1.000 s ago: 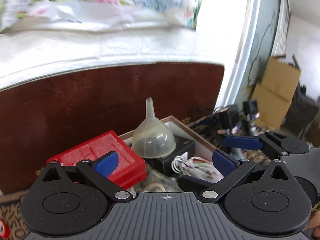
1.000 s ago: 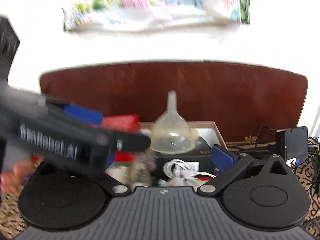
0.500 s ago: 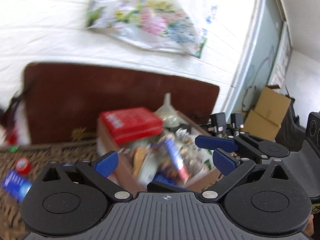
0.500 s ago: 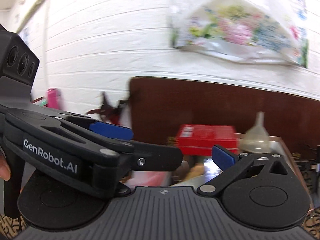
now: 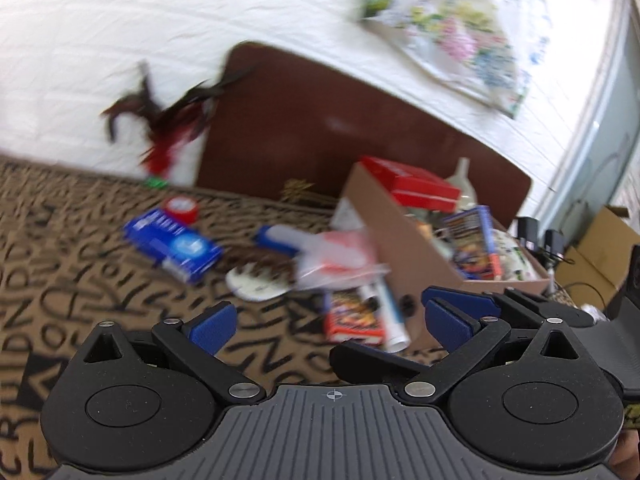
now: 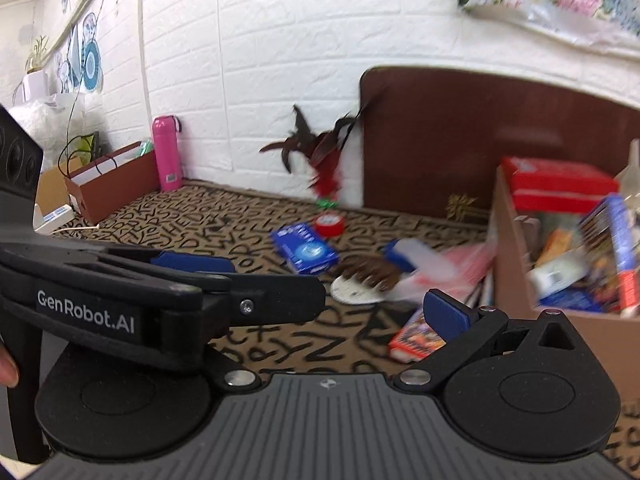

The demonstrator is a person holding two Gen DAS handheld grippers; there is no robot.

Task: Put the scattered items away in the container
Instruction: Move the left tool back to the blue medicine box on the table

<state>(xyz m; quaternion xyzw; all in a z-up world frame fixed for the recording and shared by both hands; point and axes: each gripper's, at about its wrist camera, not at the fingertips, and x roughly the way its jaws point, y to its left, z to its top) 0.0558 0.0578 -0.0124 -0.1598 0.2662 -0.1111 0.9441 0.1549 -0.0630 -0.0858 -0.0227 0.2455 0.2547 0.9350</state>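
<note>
Both grippers are spread wide and empty. The orange packet (image 5: 354, 314) lies on the rug beside the box (image 5: 404, 240), just ahead of the left gripper (image 5: 326, 322), which looks nearer than the right gripper (image 6: 400, 312); its long side points away.

Bare patterned tablecloth (image 6: 192, 224) left of clutter: wide open lane for a gripper. Loose items bunched beside cardboard box (image 5: 394, 236): blue box (image 5: 174, 242), red tape roll (image 5: 182, 208), white disc (image 5: 256, 286), plastic bag (image 5: 340, 258), orange packet (image 5: 354, 314) touching box wall. Box heaped above rim, red box (image 5: 416, 184) and funnel (image 5: 464, 178) on top; little room inside. Left gripper (image 6: 256, 280) crosses right wrist view's left half. Brown board (image 6: 480, 136) and feather toy (image 6: 324, 160) close off back.
</note>
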